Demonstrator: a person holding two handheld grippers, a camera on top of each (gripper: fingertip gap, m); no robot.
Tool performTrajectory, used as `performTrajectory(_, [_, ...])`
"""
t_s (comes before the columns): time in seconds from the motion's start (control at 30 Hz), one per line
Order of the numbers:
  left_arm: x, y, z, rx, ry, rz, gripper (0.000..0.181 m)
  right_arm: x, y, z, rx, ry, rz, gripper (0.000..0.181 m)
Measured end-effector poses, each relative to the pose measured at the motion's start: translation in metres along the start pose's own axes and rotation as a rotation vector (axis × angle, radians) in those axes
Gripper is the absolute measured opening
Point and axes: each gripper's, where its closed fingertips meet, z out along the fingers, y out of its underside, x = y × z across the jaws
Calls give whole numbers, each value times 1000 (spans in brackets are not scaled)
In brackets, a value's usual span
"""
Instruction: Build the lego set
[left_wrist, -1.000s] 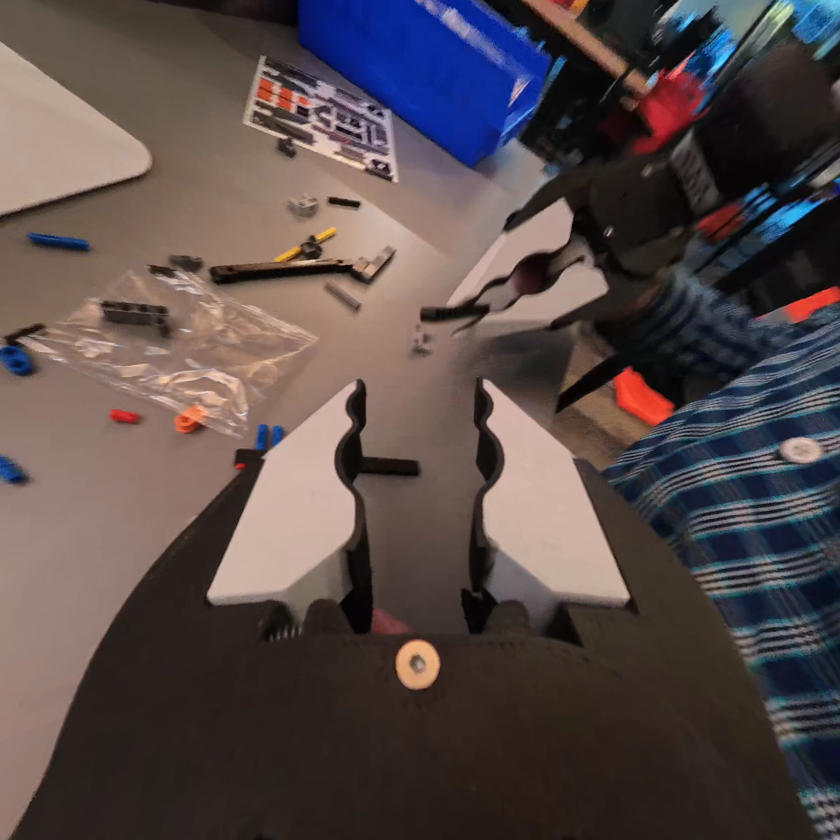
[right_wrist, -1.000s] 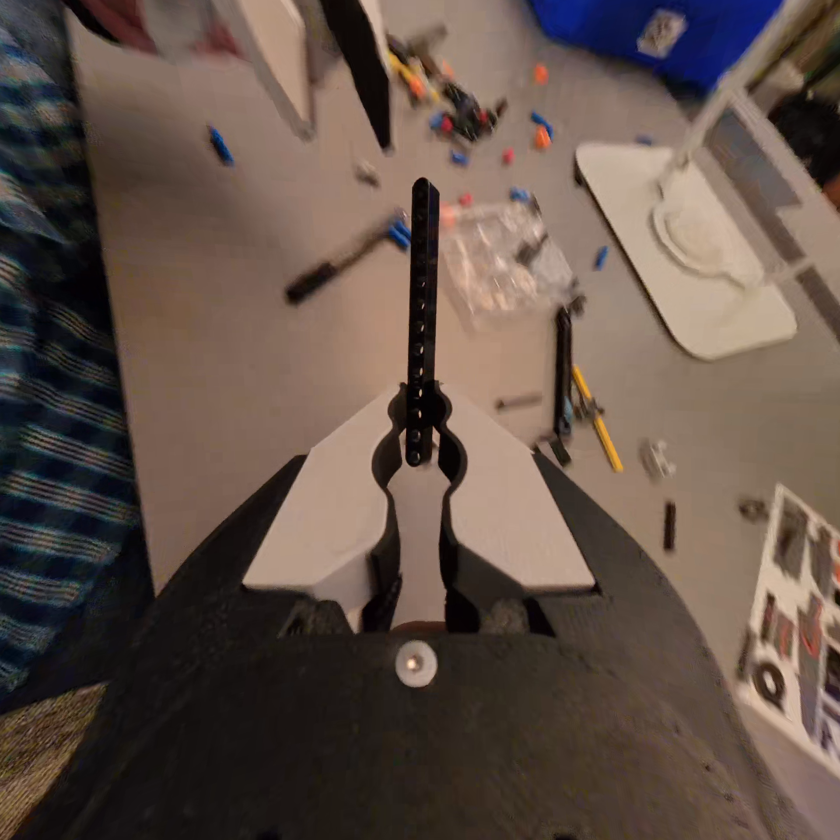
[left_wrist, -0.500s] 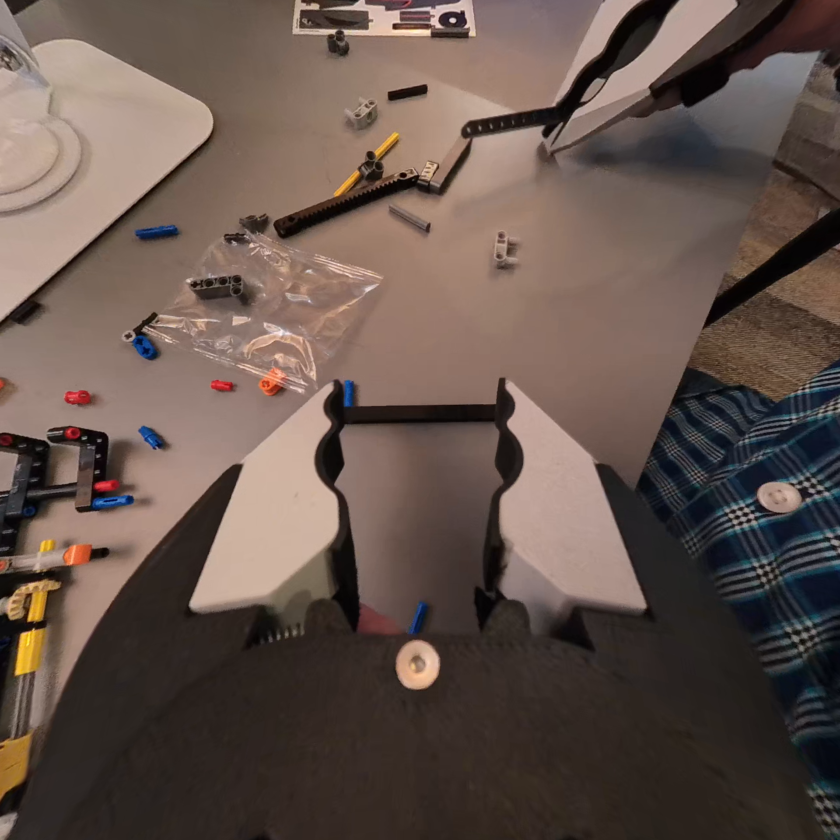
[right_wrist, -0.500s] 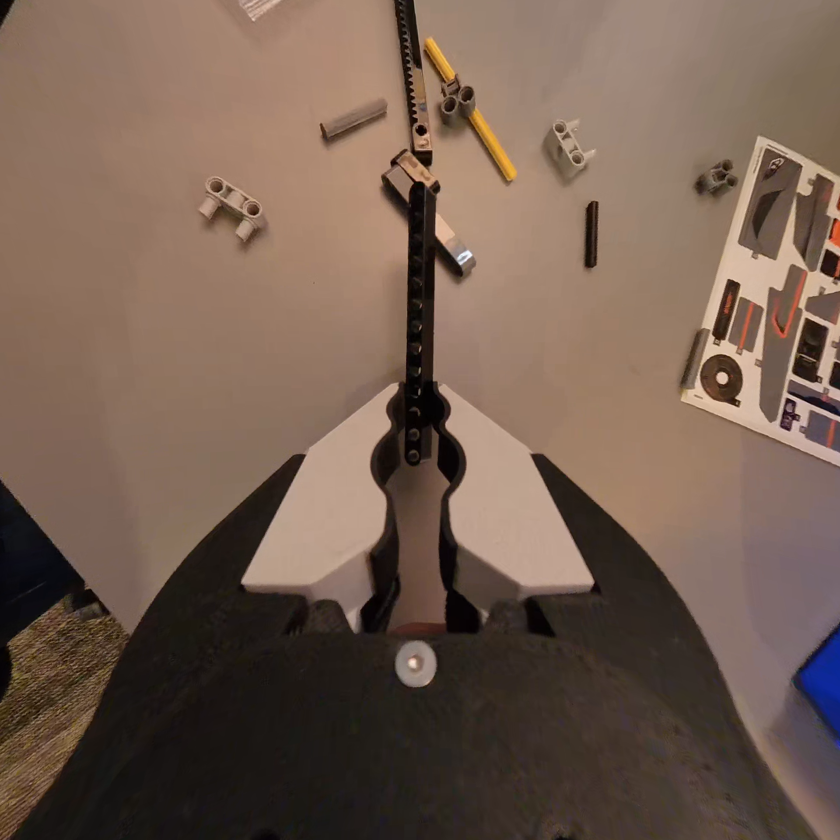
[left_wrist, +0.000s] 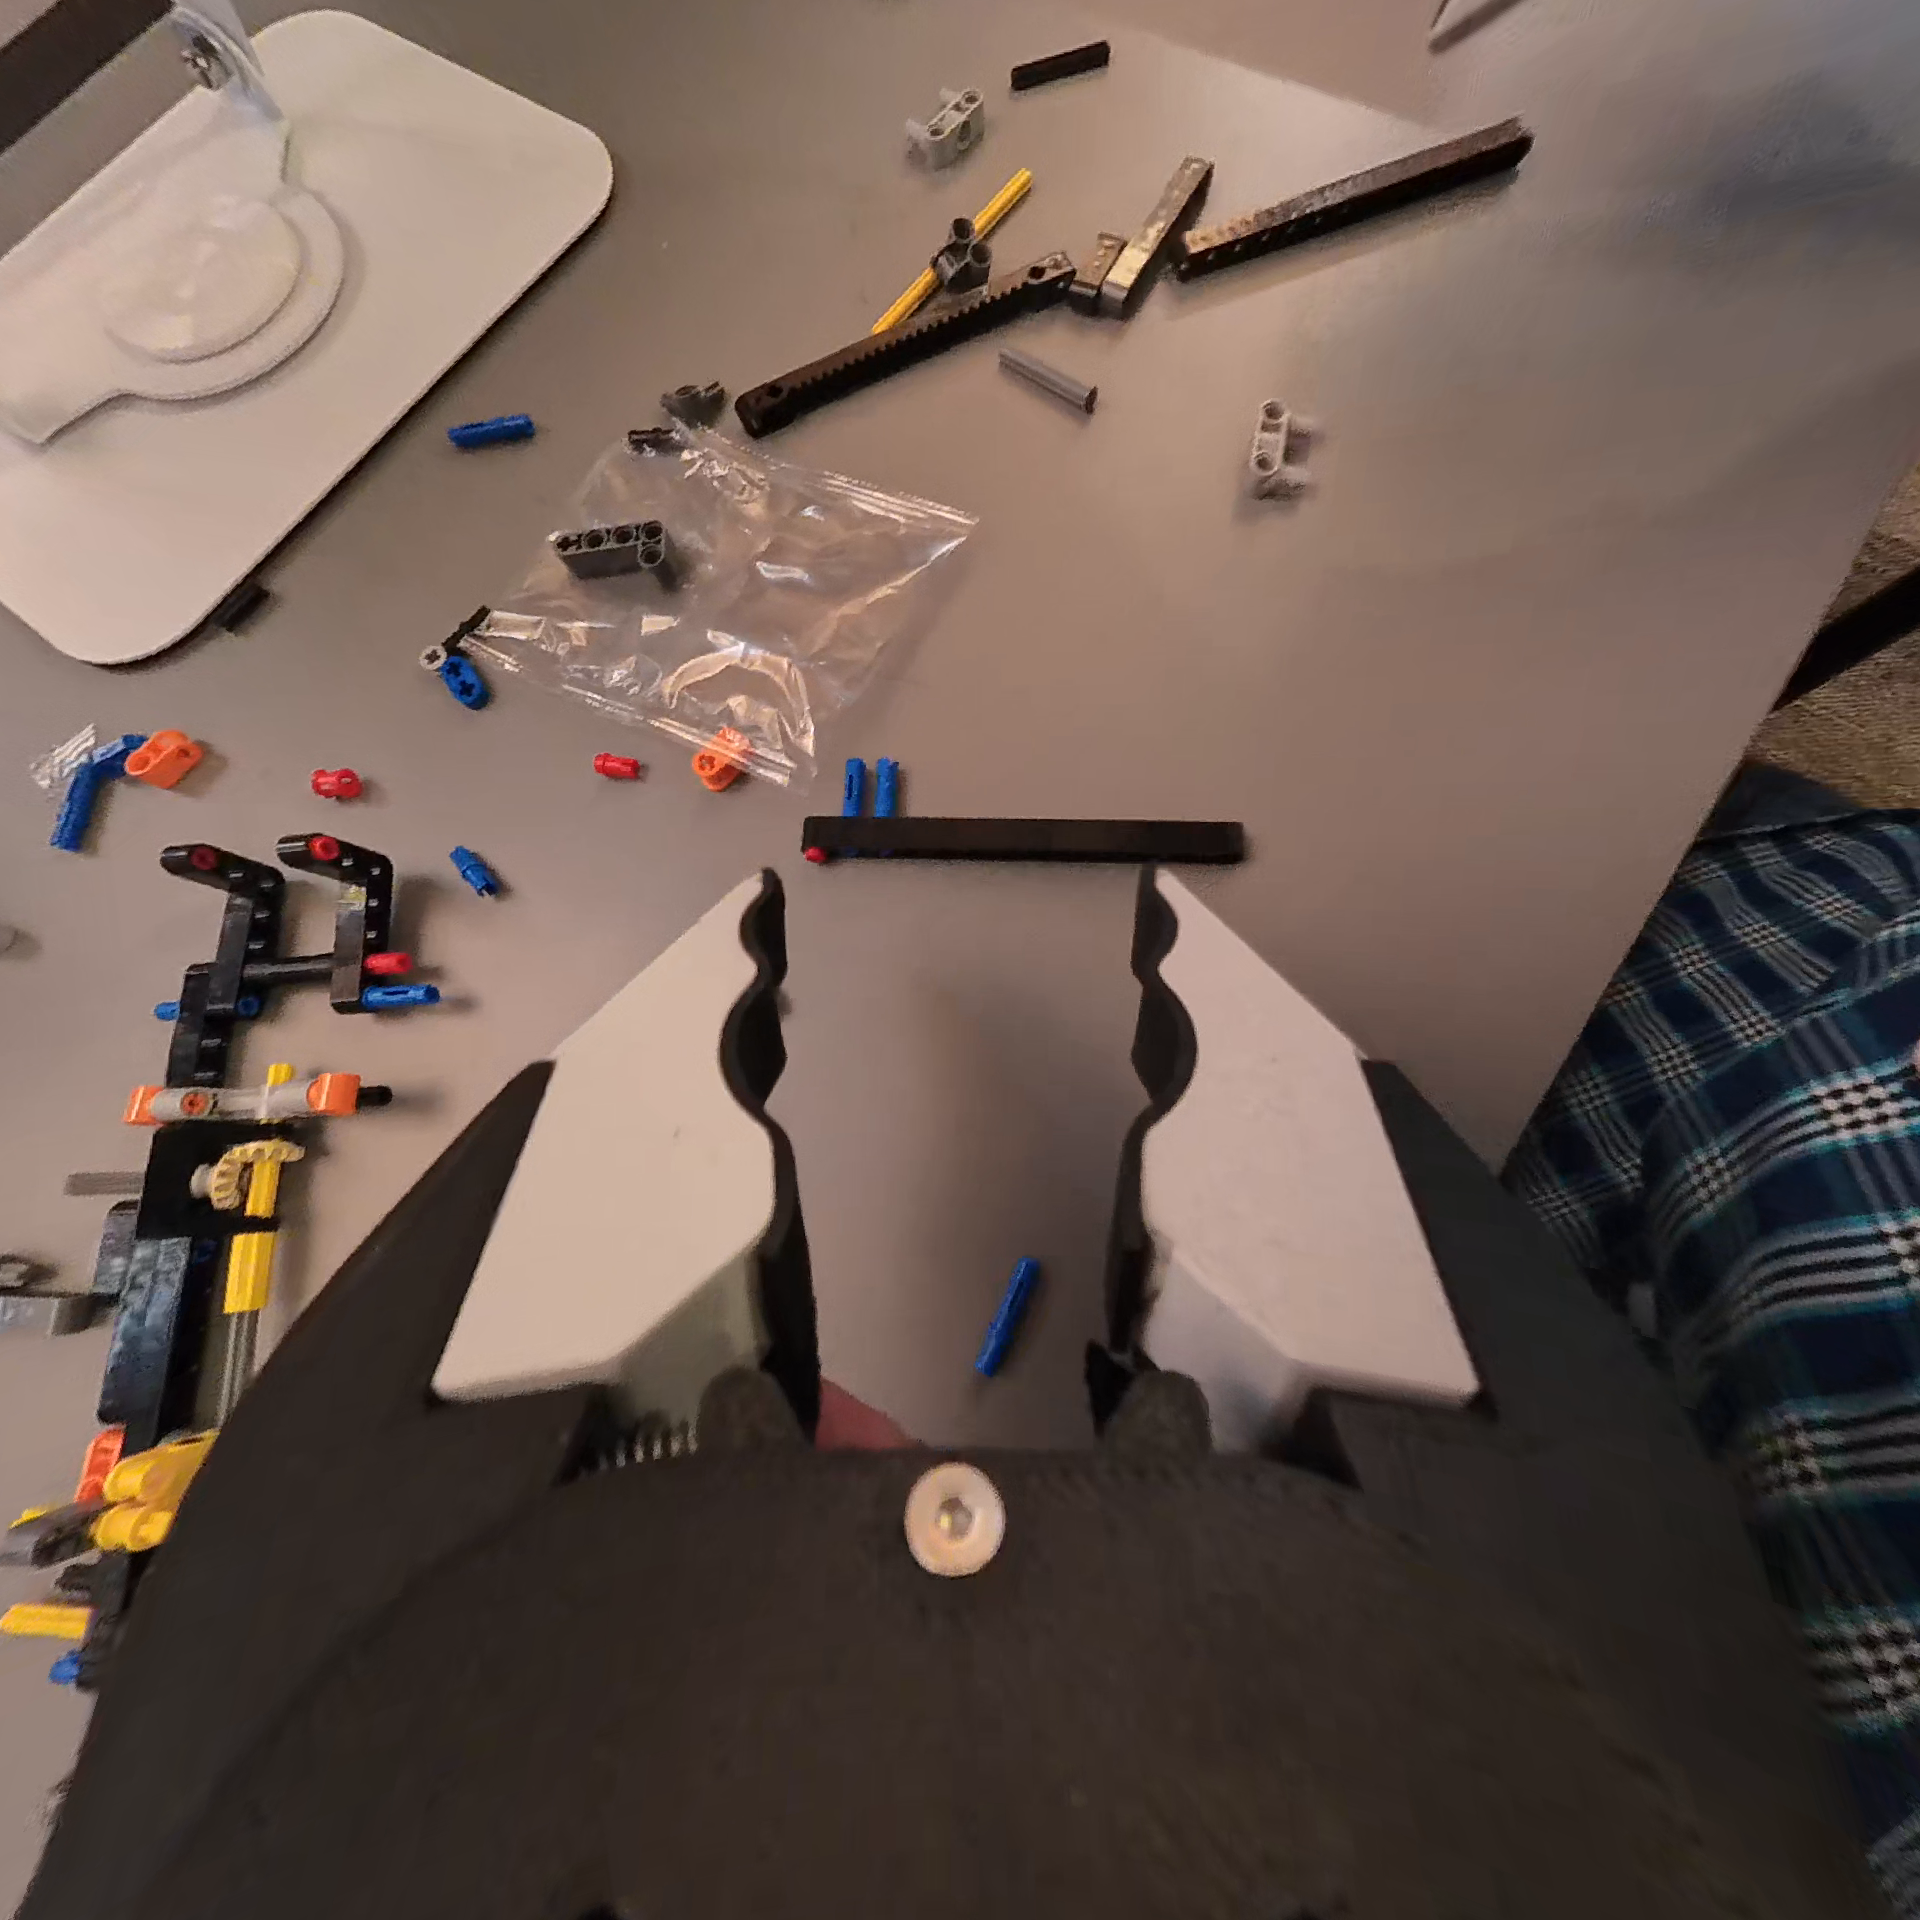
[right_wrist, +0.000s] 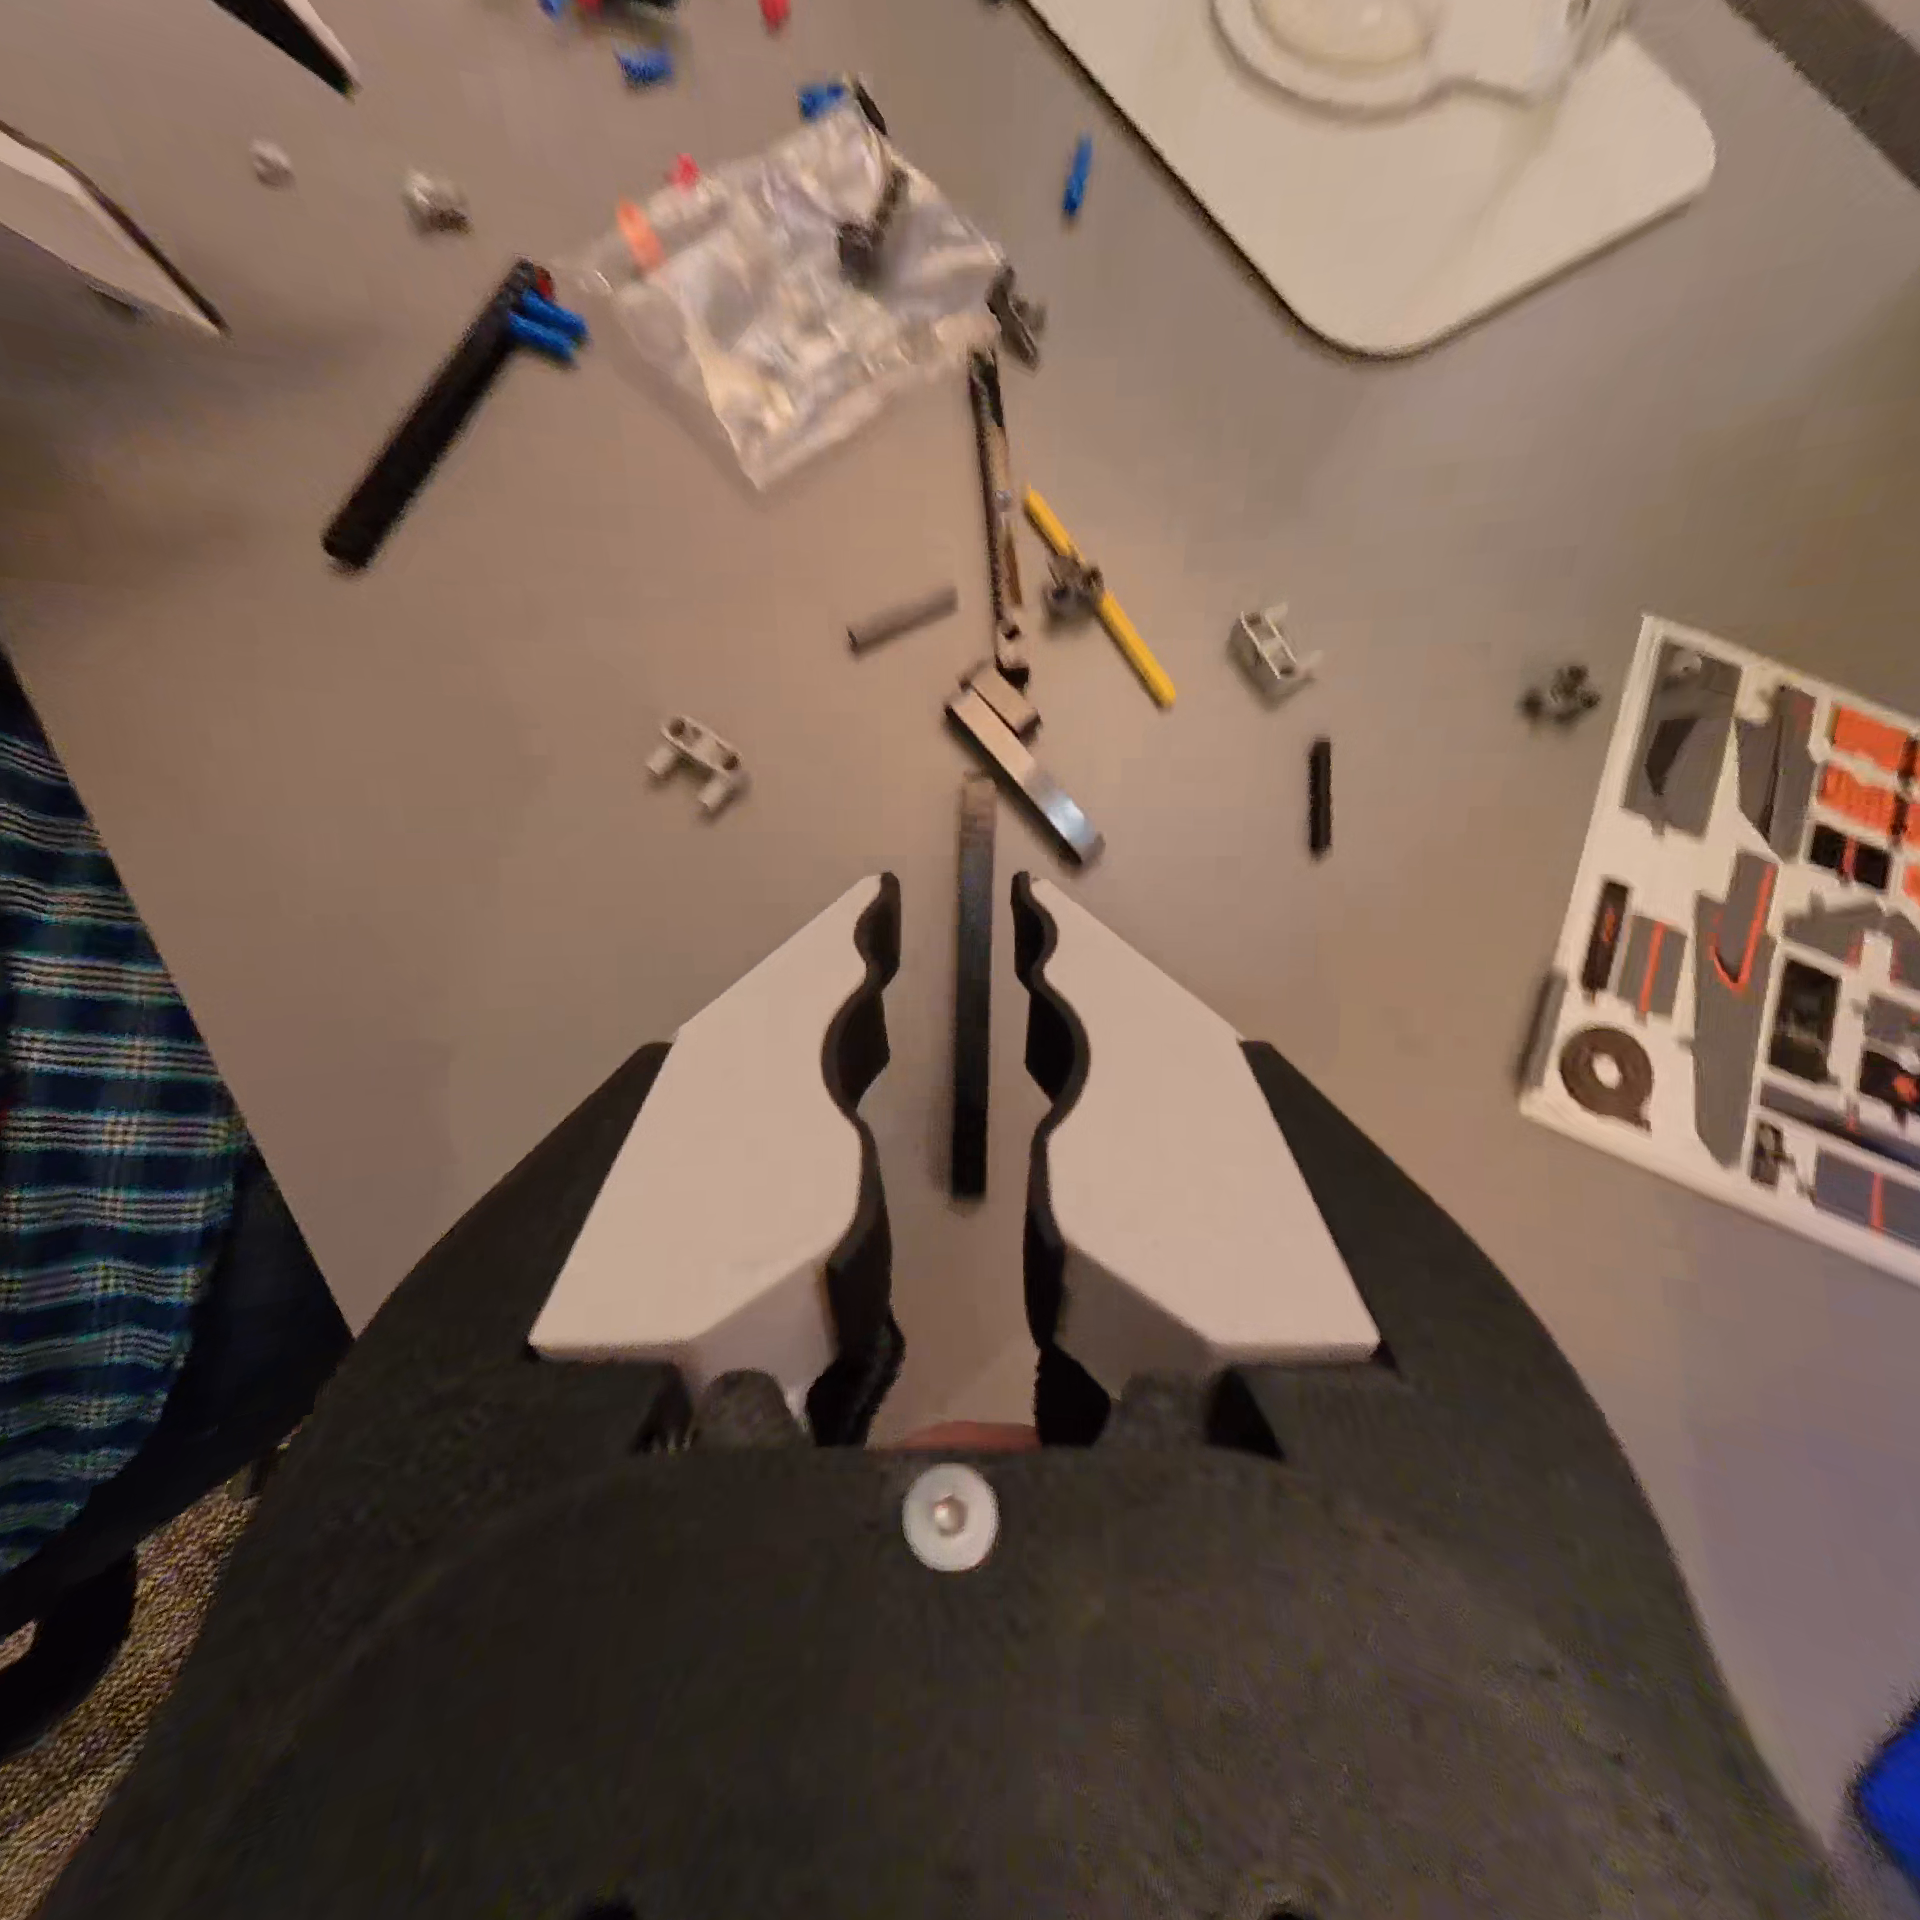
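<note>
Both grippers released w/ jaws apart: left gripper (left_wrist: 956, 894) sits just short of the pinned black beam (left_wrist: 1023, 840) lying crosswise on the table (left_wrist: 1351, 644), while right gripper (right_wrist: 948, 894) straddles a long black beam (right_wrist: 972, 987), a light, stiff, slick piece, prob best pinched mid-length.

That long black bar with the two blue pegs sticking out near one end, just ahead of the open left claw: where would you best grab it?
Probably mid-length, from above, fingers closing across the narrow width of the black bar. It lies flat on the table, and the blue pegs crowd its left end. The left gripper is open.
</note>
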Motion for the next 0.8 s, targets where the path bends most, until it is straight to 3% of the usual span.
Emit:
performTrajectory(0.33, [-55, -1, -22, 7, -193, 87, 34, -29, -84, 62, 77, -94, -168, 20])
performTrajectory(0.5, [-90, -10, -37, 46, -264, 69, 34, -27, -132, 104, 97, -142, -192, 13])
performTrajectory(0.8, [-92, -1, -28, 75, -245, 52, 34, -20, -150, 194, -45, -192, -251, 9])
